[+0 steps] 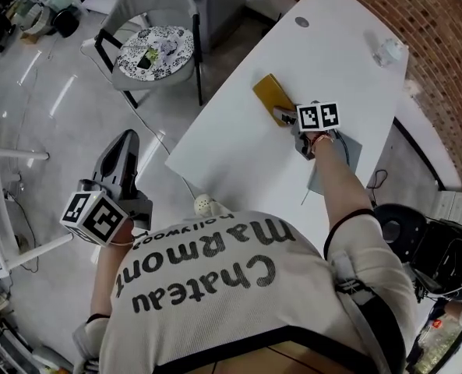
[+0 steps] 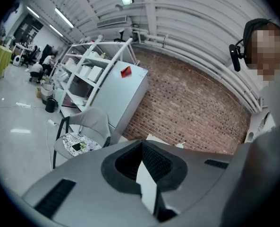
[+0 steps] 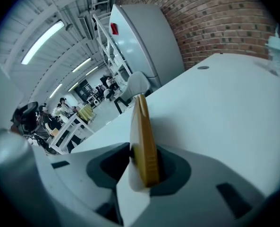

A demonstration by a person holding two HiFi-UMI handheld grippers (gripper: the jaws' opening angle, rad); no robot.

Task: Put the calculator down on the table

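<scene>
My right tongs (image 1: 285,117) stand loose about the calculator (image 1: 270,93); it runs far-left from them. My left tongs (image 1: 125,140): ajar, empty, distant.

Lettering on the shirt only

We read "Chateau Marmont" in large dark letters across the back of the person's pale shirt (image 1: 215,271), and a smaller "hollywood" in the same dark print just beside it; seen from the head view, all three words stand upside down.
</scene>
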